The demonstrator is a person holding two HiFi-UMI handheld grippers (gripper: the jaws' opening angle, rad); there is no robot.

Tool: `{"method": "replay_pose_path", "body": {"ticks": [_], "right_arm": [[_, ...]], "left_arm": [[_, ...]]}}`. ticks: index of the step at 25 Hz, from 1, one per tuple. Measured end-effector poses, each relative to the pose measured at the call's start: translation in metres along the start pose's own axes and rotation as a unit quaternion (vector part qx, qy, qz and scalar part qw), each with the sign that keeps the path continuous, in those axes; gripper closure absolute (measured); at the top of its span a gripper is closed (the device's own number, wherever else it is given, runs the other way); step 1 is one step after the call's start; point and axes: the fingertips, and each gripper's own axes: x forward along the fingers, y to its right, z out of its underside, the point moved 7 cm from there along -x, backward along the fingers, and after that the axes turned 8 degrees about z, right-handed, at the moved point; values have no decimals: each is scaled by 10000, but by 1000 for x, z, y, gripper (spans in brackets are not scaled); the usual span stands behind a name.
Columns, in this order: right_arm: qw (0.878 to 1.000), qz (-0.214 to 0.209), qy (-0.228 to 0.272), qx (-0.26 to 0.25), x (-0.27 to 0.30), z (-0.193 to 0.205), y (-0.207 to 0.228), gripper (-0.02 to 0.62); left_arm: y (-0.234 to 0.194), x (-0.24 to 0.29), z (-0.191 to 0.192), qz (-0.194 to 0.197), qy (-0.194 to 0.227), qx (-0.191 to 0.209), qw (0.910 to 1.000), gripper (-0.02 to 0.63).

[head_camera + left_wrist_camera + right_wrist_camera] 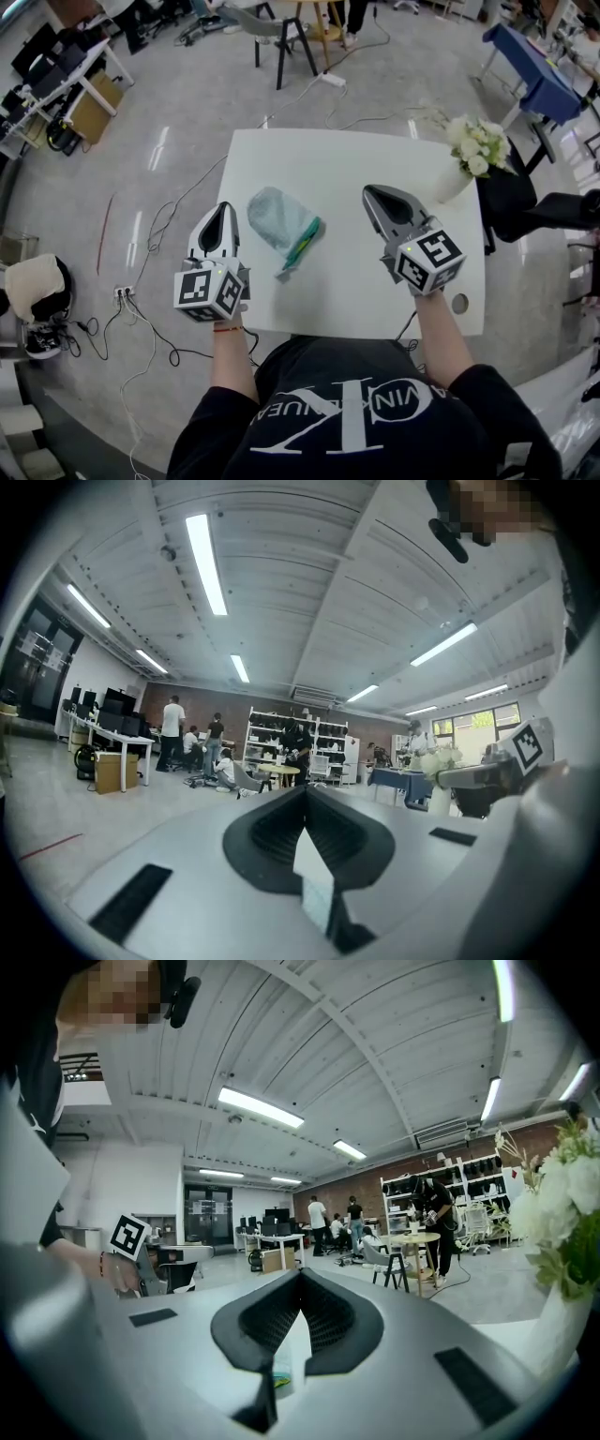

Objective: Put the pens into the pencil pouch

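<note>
One flower vase point(454, 181) stands well right of the pouch point(278, 219)

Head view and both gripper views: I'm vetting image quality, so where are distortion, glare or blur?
Head view: fisheye bows the table edges, light streaks glare on the floor, pouch sharp. Left gripper view: dark vignette, ceiling lights blown out. Right gripper view: same vignette, flowers soft.

- The white table point(347, 169) carries only a few things.
- A light blue pencil pouch point(277, 217) lies flat on it.
- Green pens point(306, 241) show along the right edge of the pouch.
- Well to the right of the pouch, farther away, a vase point(452, 183) with white flowers point(478, 142) stands.
- To the right of the pouch, nearer, there is a small round grey mark point(458, 303).
</note>
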Motion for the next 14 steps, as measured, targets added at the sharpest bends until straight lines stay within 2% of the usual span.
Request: {"method": "replay_pose_path", "body": {"ticks": [14], "right_arm": [[9998, -181, 45, 85, 8, 11, -7, 586]], "left_arm": [[-7, -12, 4, -129, -32, -62, 9999, 603]]}}
